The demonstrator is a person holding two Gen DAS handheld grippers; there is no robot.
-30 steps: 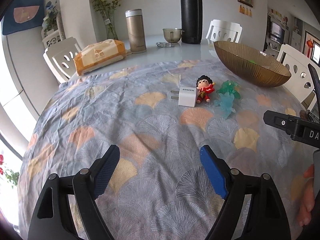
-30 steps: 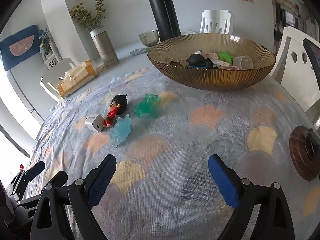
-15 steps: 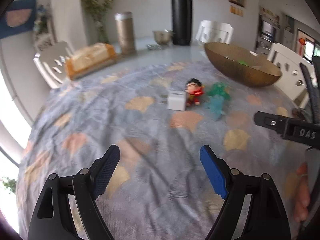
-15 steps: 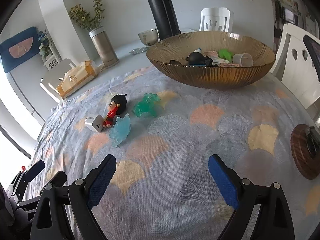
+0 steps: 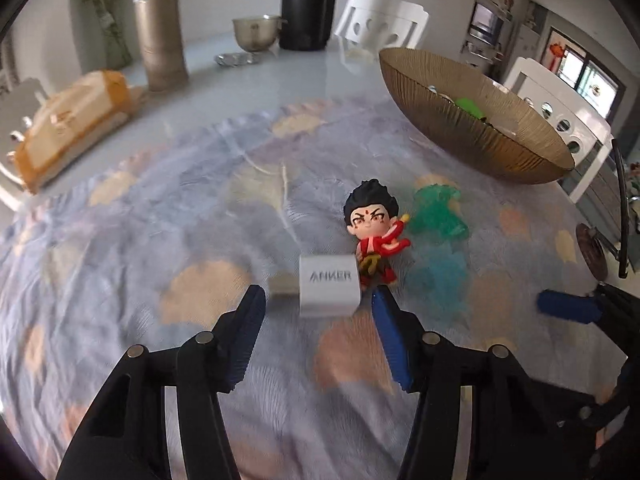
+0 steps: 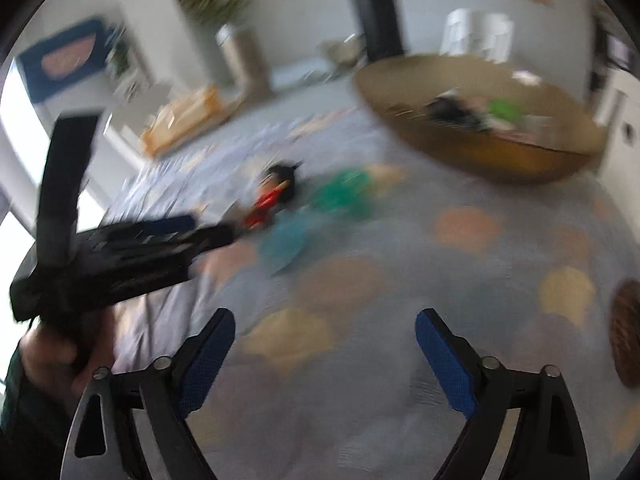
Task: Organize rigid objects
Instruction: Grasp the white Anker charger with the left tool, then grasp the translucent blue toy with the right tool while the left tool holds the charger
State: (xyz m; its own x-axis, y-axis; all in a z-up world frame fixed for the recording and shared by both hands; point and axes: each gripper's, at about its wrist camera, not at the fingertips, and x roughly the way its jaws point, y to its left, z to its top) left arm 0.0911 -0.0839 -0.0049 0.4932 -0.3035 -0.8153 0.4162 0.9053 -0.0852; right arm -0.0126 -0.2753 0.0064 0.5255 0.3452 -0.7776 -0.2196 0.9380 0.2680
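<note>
A white Anker charger (image 5: pixel 328 290) lies on the patterned tablecloth, its prongs pointing left. My left gripper (image 5: pixel 318 304) reaches it with a fingertip on each side. Its jaws are closing, and a gap still shows on the prong side. A red-robed figurine (image 5: pixel 374 232) lies against the charger's right side. A green toy (image 5: pixel 438 216) and a teal toy (image 5: pixel 440 280) lie beyond it. In the blurred right wrist view my right gripper (image 6: pixel 324 344) hangs over bare cloth, jaws closing on nothing. The gold bowl (image 6: pixel 480 152) holds several small items.
A tissue pack (image 5: pixel 68 128), a gold thermos (image 5: pixel 160 36), a metal cup (image 5: pixel 256 32) and a black flask (image 5: pixel 308 0) stand at the table's far side. White chairs ring the table. A brown coaster (image 6: pixel 626 332) lies at the right edge.
My left gripper has moved forward to the charger and its jaws have narrowed around it. The right gripper's jaws have narrowed a little, and the left gripper now crosses the right wrist view.
</note>
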